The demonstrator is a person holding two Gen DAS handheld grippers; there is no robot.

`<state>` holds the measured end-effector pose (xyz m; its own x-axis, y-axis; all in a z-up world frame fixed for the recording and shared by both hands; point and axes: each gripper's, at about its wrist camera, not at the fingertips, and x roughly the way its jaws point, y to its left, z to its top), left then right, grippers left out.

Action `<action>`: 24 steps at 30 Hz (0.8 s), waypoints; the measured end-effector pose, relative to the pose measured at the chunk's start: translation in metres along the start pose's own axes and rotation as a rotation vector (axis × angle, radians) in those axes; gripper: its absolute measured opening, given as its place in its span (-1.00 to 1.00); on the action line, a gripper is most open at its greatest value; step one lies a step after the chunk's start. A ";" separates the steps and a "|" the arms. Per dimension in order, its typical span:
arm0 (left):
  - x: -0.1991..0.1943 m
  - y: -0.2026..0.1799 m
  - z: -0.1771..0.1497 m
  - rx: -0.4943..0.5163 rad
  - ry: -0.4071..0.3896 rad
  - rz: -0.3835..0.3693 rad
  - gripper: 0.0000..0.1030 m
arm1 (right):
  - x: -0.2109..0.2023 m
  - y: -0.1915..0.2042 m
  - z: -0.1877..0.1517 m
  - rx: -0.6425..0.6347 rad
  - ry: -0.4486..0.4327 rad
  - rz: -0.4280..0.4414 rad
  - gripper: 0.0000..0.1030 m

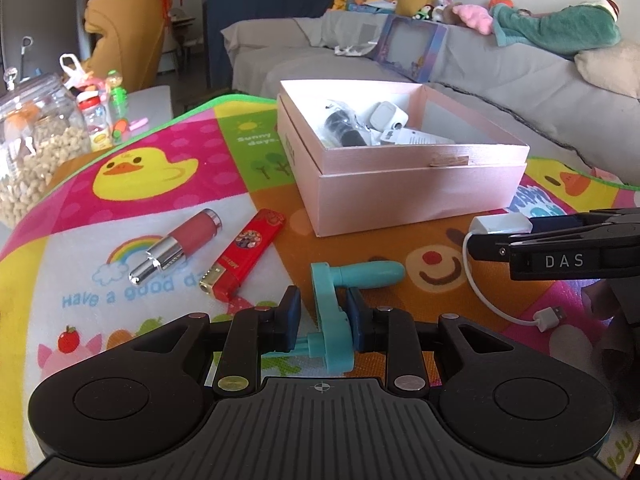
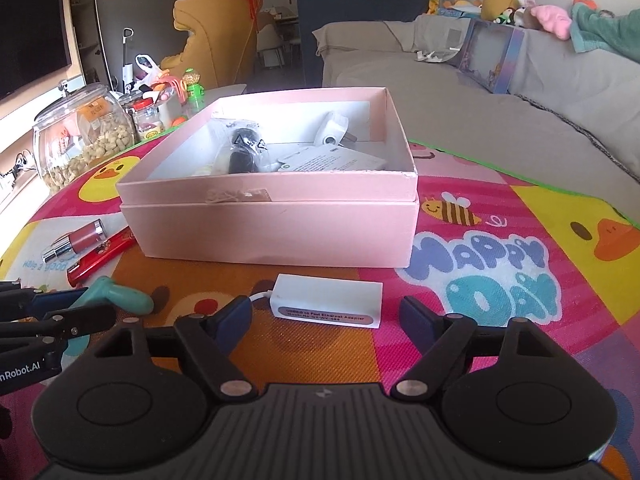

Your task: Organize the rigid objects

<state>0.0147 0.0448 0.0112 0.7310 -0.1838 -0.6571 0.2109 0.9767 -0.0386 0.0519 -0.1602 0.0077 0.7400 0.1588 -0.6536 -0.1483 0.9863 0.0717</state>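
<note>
Inside pink box: black bagged item, white adapter, leaflet.

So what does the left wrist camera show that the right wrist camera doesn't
Only the left wrist view shows the cable's USB plug and the left gripper shut on the teal crank. Only the right wrist view shows the white adapter's label and the open right gripper around it. Both show the pink box, lipstick and red lighter.

bare mat lies right of the right gripper. ahead, the pink box blocks; the left gripper crowds its left.
</note>
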 end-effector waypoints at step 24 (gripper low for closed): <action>0.037 0.048 0.039 -0.029 0.031 0.010 -0.44 | -0.002 -0.002 -0.003 0.015 -0.011 0.028 0.67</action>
<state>0.0771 0.0802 0.0147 0.7127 -0.1706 -0.6804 0.1843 0.9814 -0.0531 0.0487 -0.1630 0.0072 0.7427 0.1868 -0.6431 -0.1591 0.9820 0.1015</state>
